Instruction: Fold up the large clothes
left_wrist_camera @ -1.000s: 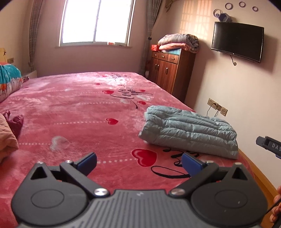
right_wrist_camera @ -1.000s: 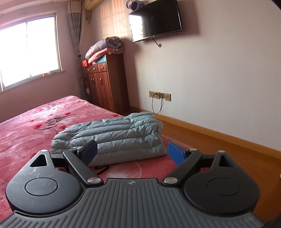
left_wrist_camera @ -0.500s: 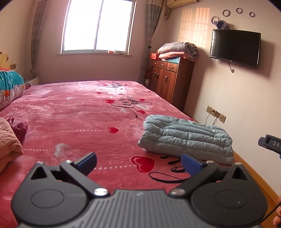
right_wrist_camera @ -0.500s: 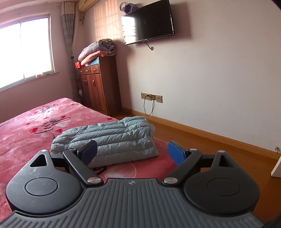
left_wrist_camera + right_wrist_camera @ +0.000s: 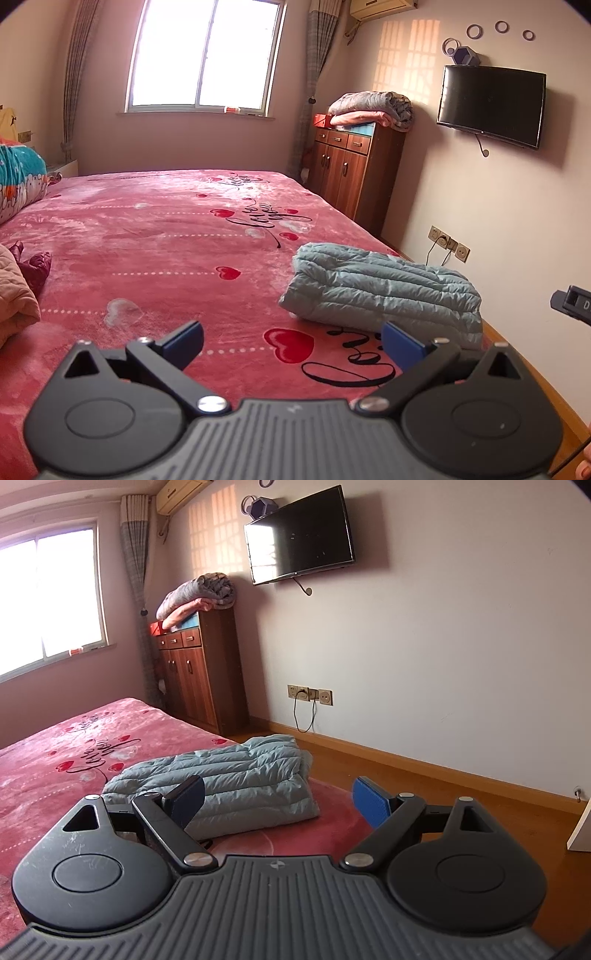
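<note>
At two o'clock from the left gripper point(image 5: 291, 343), the folded pale-blue quilted down jacket point(image 5: 384, 288) lies near the pink heart-print bed cover's point(image 5: 155, 236) edge. Both the left and right gripper point(image 5: 279, 799) are spread wide, holding nothing. Puffy filling could spring the fold open, or a nudge could tip the jacket floorward.

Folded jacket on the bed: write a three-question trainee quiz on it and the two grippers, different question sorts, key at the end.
1. True or false: the left gripper is clamped on the light blue puffer jacket.
2. Multiple choice: the jacket lies A) spread flat mid-bed, B) folded into a bundle near the bed's edge on the television wall's side, C) on the wooden cabinet.
3. Fill in: the right gripper has its jaws ____ and holds ____.

Key: 1 false, it is open and clear of the jacket; 2 B; 3 open, nothing.
</note>
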`<state>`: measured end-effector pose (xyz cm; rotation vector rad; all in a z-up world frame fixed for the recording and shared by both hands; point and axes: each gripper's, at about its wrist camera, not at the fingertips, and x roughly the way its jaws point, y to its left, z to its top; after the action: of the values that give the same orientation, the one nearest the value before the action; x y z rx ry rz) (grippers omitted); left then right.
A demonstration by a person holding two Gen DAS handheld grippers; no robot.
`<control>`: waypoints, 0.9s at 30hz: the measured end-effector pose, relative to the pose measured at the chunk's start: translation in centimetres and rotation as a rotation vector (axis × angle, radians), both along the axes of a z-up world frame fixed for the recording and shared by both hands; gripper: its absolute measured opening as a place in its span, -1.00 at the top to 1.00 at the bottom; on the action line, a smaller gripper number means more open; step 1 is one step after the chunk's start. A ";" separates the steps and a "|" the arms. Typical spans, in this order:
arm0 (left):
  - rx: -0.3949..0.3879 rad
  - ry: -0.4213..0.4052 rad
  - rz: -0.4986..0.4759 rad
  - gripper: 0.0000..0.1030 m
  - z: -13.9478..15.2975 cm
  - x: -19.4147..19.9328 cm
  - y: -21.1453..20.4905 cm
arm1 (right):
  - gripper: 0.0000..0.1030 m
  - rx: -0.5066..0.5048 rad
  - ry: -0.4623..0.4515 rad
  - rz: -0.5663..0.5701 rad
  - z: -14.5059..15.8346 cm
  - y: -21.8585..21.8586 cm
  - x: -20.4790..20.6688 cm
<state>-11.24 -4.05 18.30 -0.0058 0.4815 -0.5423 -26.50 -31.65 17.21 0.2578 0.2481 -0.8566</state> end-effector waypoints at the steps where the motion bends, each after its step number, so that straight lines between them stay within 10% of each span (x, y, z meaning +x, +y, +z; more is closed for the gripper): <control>1: 0.002 0.001 -0.001 -0.98 -0.1 0.0 -0.1 | -1.00 -0.002 0.002 -0.002 0.0 0.0 0.5; 27: -0.008 -0.027 -0.123 -0.98 -0.3 0.6 -5.5 | -1.00 0.001 0.016 -0.021 0.3 0.6 0.3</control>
<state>-10.62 -9.53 17.99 0.0241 0.4553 -0.6641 -26.19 -31.04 17.54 0.2555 0.2611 -0.8797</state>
